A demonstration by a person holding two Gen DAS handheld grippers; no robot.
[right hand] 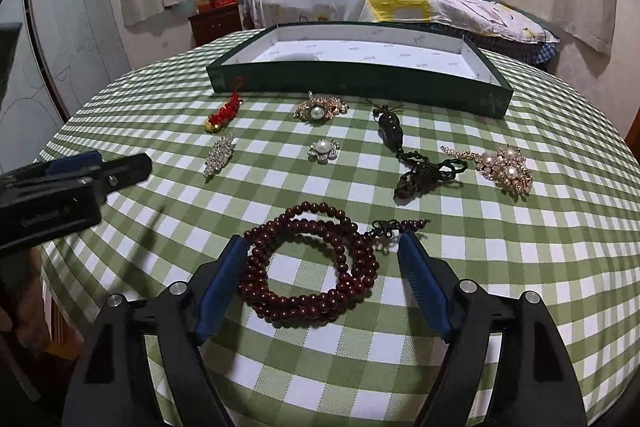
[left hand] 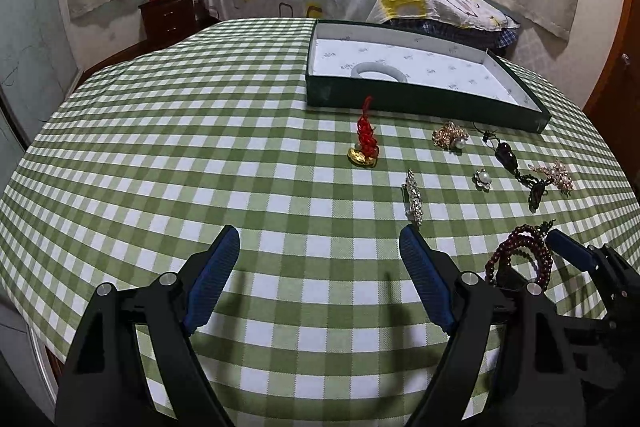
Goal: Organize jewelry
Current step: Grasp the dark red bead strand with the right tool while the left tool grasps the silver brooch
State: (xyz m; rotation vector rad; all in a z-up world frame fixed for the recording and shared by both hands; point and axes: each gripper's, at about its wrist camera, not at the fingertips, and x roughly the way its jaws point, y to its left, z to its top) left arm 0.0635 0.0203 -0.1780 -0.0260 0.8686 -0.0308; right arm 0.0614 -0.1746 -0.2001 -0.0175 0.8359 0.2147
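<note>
From my left wrist camera, the dark green shallow box with a white printed lining [left hand: 424, 95] sits at one o'clock on the green-and-white checked tablecloth [left hand: 160, 155]. Inside it, near the front wall, lies a pale grey-white bangle [left hand: 379, 71]. My left gripper [left hand: 320, 267] has its blue-padded jaws spread wide, with only bare cloth between them. Ahead at twelve o'clock is the red knotted charm with a gold ingot [left hand: 364, 139]; the silver rhinestone brooch [left hand: 413, 197] lies just beyond my right-hand finger. At three o'clock, the coil of dark red wooden beads [left hand: 520, 255] lies within my right gripper [left hand: 532, 255].

From my right wrist camera, the same box [right hand: 360, 79] stands at twelve o'clock, and the bangle [right hand: 296, 57] barely shows over its front wall. My right gripper [right hand: 322, 255] is also spread wide, its jaws straddling the bead coil [right hand: 310, 267], which rests flat on the cloth; the left pad looks to be touching the beads, the right pad apart. Its dark tassel end [right hand: 396, 227] trails toward one o'clock. My left gripper's [right hand: 80, 171] side shows at nine o'clock.
</note>
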